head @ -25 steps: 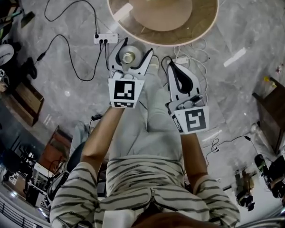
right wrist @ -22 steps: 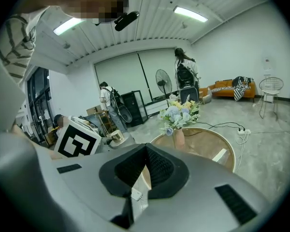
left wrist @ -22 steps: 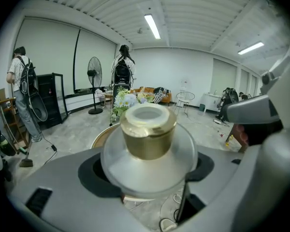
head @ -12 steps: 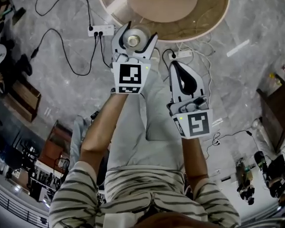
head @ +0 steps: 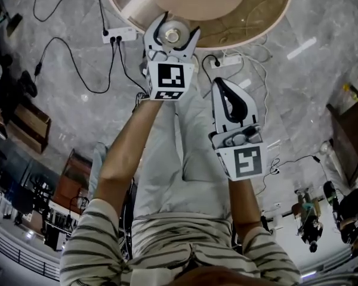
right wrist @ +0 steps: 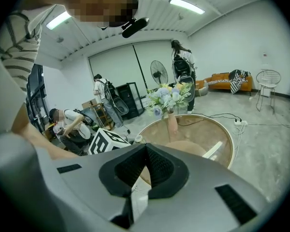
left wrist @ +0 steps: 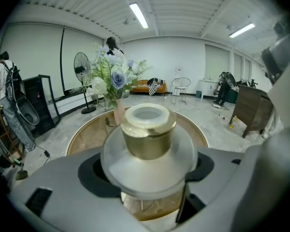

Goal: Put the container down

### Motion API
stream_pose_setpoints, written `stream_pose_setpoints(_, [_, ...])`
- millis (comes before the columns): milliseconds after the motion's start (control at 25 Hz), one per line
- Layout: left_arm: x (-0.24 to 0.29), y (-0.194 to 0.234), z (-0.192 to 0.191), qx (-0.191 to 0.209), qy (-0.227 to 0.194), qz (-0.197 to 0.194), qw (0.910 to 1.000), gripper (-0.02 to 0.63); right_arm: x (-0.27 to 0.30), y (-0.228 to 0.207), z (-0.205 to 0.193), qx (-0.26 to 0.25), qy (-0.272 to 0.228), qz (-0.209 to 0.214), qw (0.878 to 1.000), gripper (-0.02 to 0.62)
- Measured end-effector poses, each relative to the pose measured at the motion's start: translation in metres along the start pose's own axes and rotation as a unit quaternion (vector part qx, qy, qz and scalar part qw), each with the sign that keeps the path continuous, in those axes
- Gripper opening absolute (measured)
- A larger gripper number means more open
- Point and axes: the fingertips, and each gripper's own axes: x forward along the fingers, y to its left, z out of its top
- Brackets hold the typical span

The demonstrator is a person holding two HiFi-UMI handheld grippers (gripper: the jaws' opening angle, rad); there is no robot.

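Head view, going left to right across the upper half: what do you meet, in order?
White power strip → left claw gripping the clear gold-capped container → right claw, closed and empty → dark brown wooden cabinet.

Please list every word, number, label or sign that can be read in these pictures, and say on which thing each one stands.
No readable text shows in any view.
Black-and-white square markers on the left hand-held gripper and the right hand-held gripper: coded patterns, not letters or numbers.
Clear round container with gold-coloured neck: no label or print shows on it.
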Motion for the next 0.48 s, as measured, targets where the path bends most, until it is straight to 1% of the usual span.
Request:
stream_pose_setpoints(160, [0.019,-0.003,-0.005,-0.001,0.005,-0.004,1.0,0.333,-0.003,-0.008,-0.012,-0.011,0.015,0.005,1.0,0.009])
stream_pose_setpoints(480, [0.05,-0.003,-0.023,0.001,0.019,-0.008,0.9998,0.333,0.002,-0.021,-0.02,-0.003,0.018,0.0,1.0,0.009])
